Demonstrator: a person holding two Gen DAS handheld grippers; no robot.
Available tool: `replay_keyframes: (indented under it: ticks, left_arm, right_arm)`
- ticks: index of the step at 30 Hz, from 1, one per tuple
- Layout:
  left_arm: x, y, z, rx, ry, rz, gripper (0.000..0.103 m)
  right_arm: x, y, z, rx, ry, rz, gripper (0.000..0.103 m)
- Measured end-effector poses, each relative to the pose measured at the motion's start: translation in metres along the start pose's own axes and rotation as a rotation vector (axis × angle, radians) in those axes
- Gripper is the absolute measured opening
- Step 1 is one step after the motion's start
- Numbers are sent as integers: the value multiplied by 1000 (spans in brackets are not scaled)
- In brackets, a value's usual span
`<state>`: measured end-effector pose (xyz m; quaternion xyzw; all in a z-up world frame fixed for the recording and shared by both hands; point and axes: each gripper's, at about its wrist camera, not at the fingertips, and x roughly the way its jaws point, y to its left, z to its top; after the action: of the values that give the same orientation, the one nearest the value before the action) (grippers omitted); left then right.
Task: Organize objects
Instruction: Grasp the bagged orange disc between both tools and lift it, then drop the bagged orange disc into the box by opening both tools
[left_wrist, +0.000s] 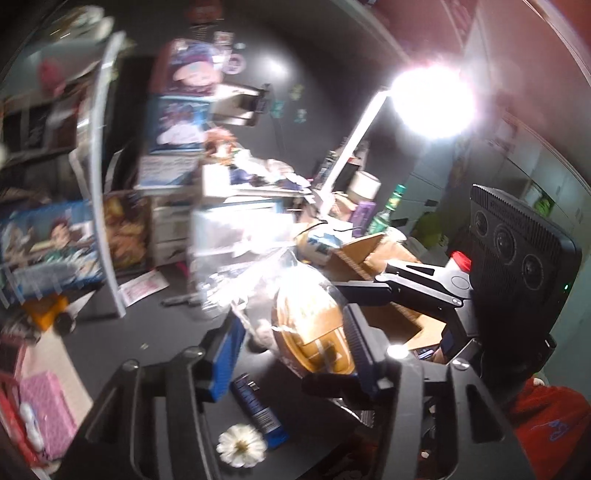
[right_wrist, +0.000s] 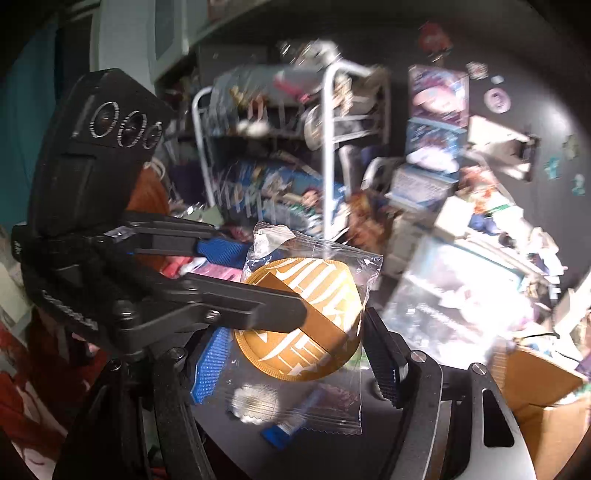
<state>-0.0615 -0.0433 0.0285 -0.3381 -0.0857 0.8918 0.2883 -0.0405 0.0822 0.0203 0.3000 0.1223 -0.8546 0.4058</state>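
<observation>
A gold round disc with white lettering (right_wrist: 295, 332), sealed in a clear plastic bag (right_wrist: 332, 402), hangs above the black table. My right gripper (right_wrist: 295, 332) is shut on it, one blue pad (right_wrist: 208, 356) at its left edge and the other against its right edge. My left gripper (left_wrist: 293, 325) has the same disc (left_wrist: 314, 332) between its jaws. Its right pad lies by the disc's rim, while its left pad (left_wrist: 225, 358) stands a little apart. In the right wrist view one left finger crosses in front of the disc and the other sits behind the bag's corner.
An open cardboard box (left_wrist: 384, 258) stands just beyond the disc. On the table (left_wrist: 147, 332) below lie a white flower (left_wrist: 242, 445) and a small blue box (left_wrist: 258, 410). Stacked figure boxes (left_wrist: 177, 122), a white wire rack (right_wrist: 332, 147) and a glaring lamp (left_wrist: 432, 99) crowd the back.
</observation>
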Motion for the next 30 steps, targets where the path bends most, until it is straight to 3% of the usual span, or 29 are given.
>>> replay_keyframes:
  ticks: [5,14,21,22,23,24,26,30]
  left_arm:
    - [34,-45,29,64,27,-56,34]
    - [117,-108,60,142,135,-120,34]
    - [166,-125,60,172,236,-89,35]
    - [167,-127,59,179,237,-83,37]
    - [166,-127,59,184,233,-79,48]
    - [164,-126,60,187,222,-74,65]
    - [154,-125,62,193,180,-55,83]
    - [135,-115,65,175,138,-39,84]
  right_arm:
    - [-43,-37,-11,42,-41,-69,65]
    - [-89,-115,-45,178,-24,-158,65]
    - [-88,-151,-73,263,38,-167,66]
    - [-87,-152,-75,271,43,-169,66]
    - [-85,-153,-76,274,55,-172,69]
    - [-83,-153,-77,272,65,-170,73]
    - [-80,-151,-78,262,74,-173,76]
    - [-79,-149,-76,251,80,-181,76]
